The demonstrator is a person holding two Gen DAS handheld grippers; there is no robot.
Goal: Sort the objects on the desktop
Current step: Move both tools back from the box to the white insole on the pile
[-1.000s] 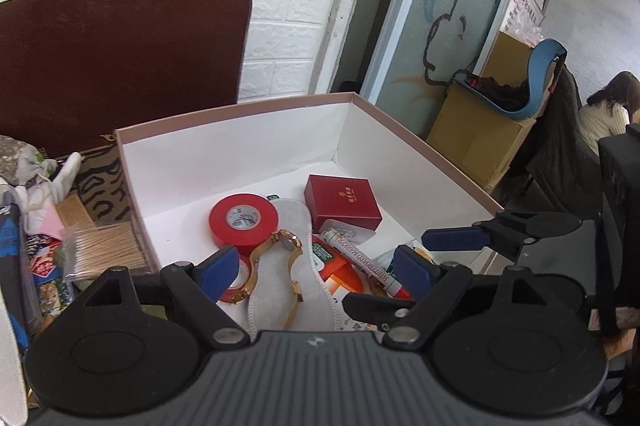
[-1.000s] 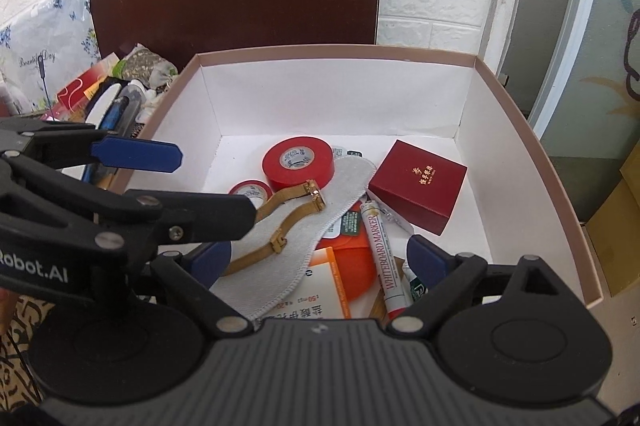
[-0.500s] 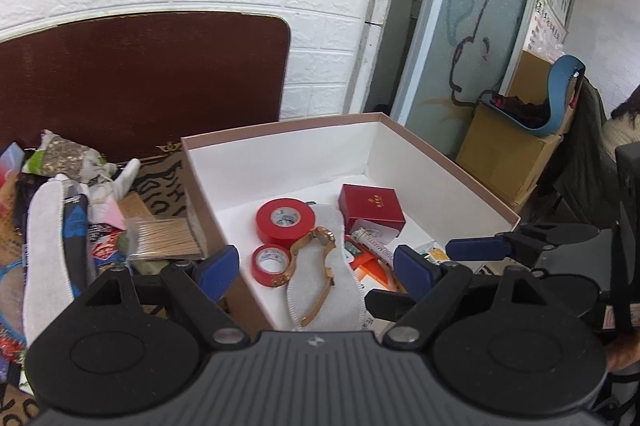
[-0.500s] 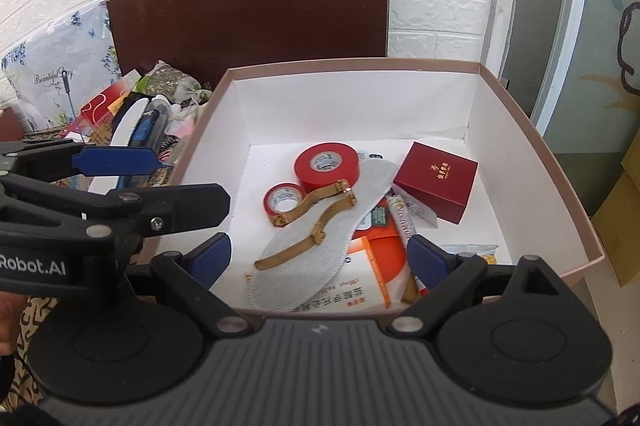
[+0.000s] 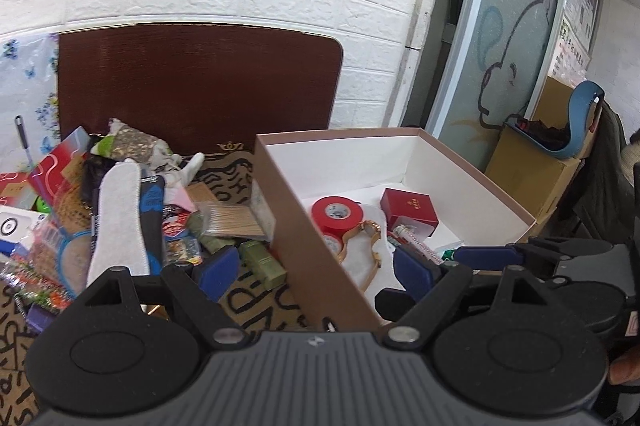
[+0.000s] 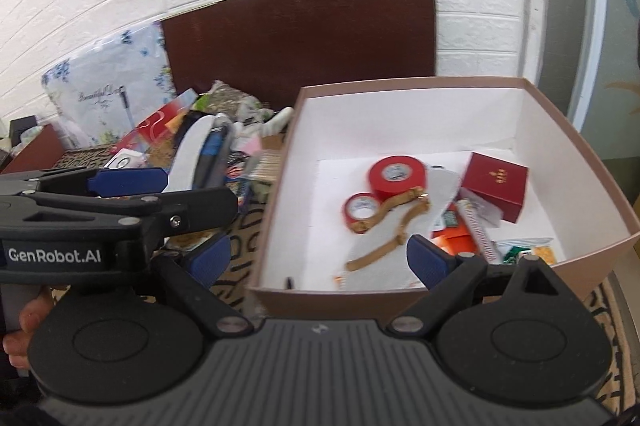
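On the desk's left side, beside the box, the unsorted heap is where the sorting has to go next: packets, a bundle of wooden sticks, and a long white insole lying on top, its long axis running away from the tongs toward the back edge of the desk. Inside the box, sorted goods sit on the floor: a big red tape roll, a smaller one, a gold watch draped over a grey insole, and a red gift box toward the far right corner.

Left tongs hang wide open with nothing between the blue pads, straddling the box's near left wall, the heap ahead and to the left. Right tongs are just as wide open and empty, facing the box's near wall. Left is the nearer of the two to the heap, by the look of it, so the next pick should fall to that hand; crossing the insole's width looks the easier bite.
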